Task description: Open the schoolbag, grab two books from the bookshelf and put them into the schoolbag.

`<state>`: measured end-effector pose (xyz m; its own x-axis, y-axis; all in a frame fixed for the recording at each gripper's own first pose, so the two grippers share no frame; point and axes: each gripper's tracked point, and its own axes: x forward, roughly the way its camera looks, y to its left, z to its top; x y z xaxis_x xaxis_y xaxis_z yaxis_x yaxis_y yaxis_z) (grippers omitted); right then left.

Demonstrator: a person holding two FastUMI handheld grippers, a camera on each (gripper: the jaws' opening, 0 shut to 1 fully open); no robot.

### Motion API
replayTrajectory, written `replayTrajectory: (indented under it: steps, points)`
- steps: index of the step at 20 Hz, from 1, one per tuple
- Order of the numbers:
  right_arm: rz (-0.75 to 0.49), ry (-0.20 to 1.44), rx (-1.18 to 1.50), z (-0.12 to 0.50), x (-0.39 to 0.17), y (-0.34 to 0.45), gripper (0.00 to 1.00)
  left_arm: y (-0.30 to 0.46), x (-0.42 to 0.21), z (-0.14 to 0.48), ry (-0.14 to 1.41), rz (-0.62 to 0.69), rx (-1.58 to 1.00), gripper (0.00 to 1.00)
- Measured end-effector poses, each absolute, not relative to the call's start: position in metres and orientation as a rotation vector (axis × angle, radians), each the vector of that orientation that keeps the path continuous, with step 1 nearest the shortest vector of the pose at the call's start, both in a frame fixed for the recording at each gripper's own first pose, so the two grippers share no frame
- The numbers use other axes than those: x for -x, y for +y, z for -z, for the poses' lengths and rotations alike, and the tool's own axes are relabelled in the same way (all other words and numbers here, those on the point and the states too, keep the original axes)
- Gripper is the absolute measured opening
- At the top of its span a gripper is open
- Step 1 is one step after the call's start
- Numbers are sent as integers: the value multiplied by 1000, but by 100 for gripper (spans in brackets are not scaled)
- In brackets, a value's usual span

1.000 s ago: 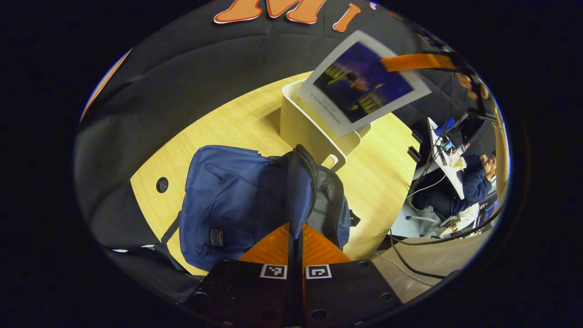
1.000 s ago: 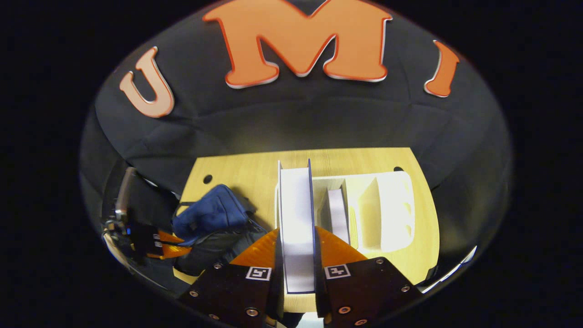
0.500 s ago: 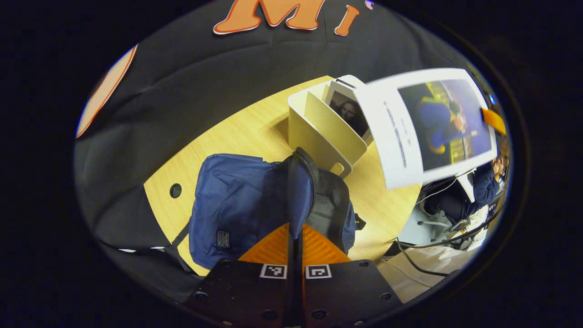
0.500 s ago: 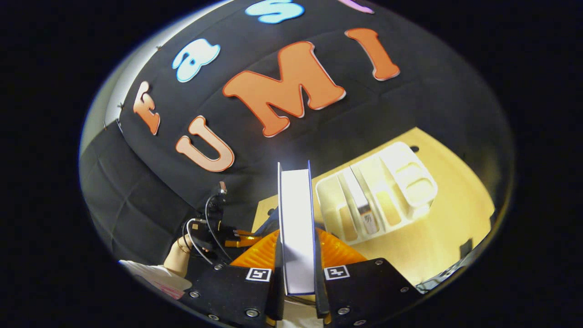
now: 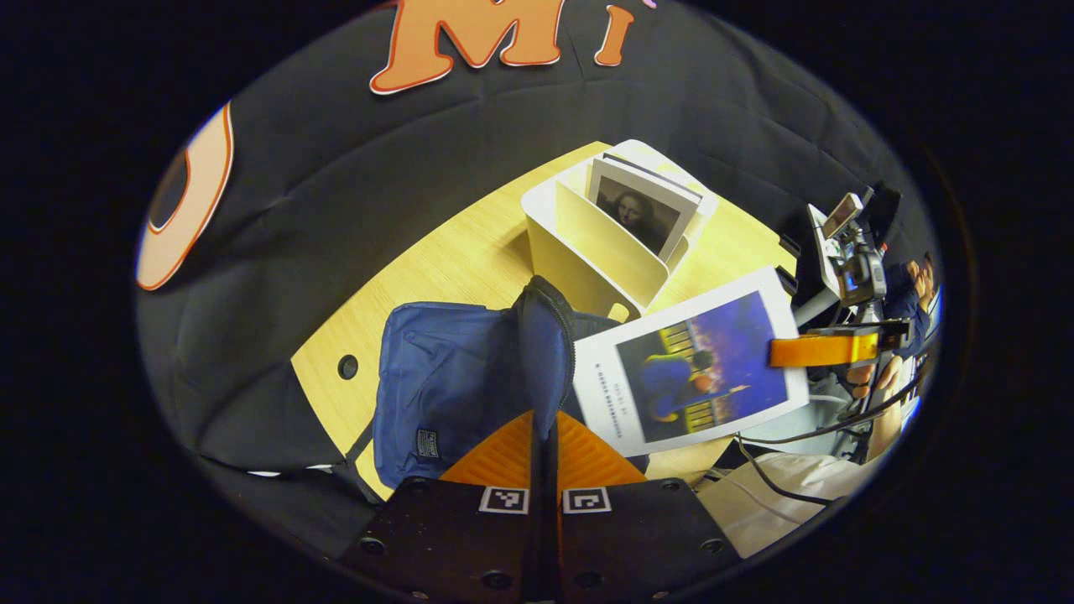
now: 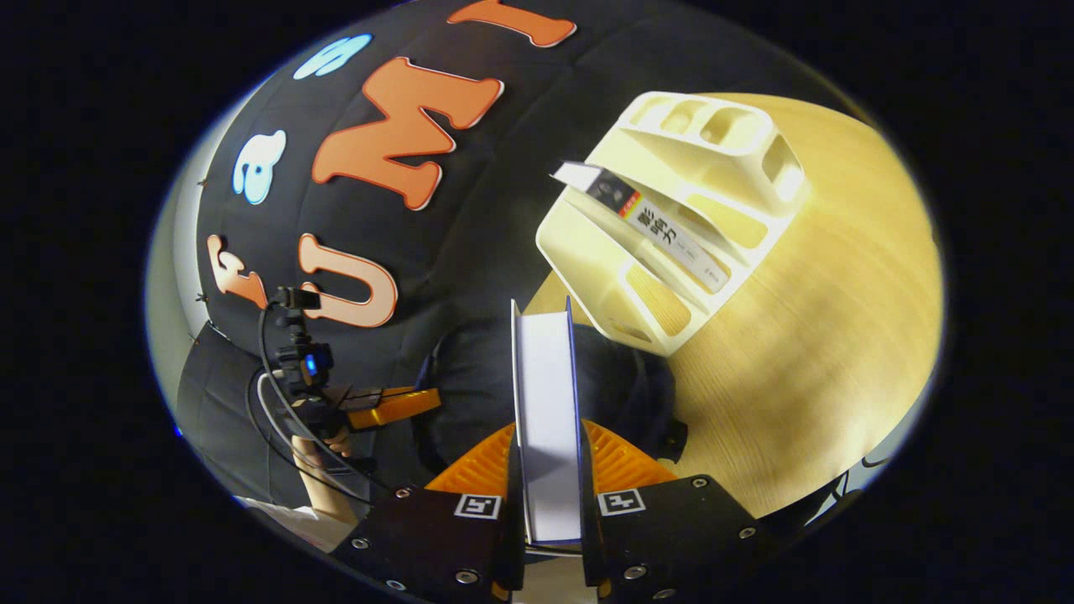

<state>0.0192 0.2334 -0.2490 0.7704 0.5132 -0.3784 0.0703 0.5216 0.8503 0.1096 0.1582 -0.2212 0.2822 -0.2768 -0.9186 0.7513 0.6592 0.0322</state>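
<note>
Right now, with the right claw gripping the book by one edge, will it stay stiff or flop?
Likely stiff: the book juts flat from the right claw, cover unbent. Probably light: its page block looks thin. The cover seems glossy, so it may slip.

Recording booth: black cloth wall (image 5: pixel 352 151), wooden table (image 5: pixel 453 252), camera rig (image 5: pixel 847 252).

Strong fisheye warp in both views; straight edges of light wooden table (image 5: pixel 470 252) bow hard toward rim. Lit from above, fairly bright: warm glare on tabletop in right gripper view, esp. centre-right, washing out grain. Cream plastic bookshelf (image 6: pixel 671 218) near blown-out on top edges, soft shadow cast beneath it. Blue fabric schoolbag (image 5: pixel 453 377) evenly lit, sharp in left gripper view; almost black, detail lost, in right gripper view. Far-right background small, cluttered, slightly soft. No motion blur.
</note>
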Motion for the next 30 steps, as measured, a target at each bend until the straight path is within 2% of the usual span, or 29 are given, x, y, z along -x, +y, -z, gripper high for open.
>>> replayTrajectory:
  steps: [6,12,13,14,16,18,19,20,21,23,30]
  points:
    - [-298,670,-1039,286,-80,297,27,148,-103,212,1053,748,-555,1]
    - [-260,745,-1050,308,-107,346,27,145,-100,209,1047,774,-569,1]
    - [-257,762,-1042,312,-109,353,17,144,-99,211,1046,781,-572,1]
    - [-253,783,-1029,317,-108,362,27,144,-100,211,1045,784,-577,1]
    - [-272,829,-1007,318,-104,375,29,144,-100,212,1051,787,-574,1]
    - [-287,843,-978,314,-104,378,36,147,-102,211,1051,783,-577,1]
    - [-275,845,-958,312,-104,376,50,148,-104,213,1052,781,-576,1]
    - [-260,846,-943,315,-100,370,48,149,-104,213,1056,778,-570,1]
    - [-249,847,-936,316,-98,364,84,150,-104,213,1060,778,-559,1]
    - [-243,855,-928,315,-94,357,95,149,-105,214,1060,777,-547,1]
    - [-225,846,-772,301,-67,318,97,145,-101,221,1057,794,-548,1]
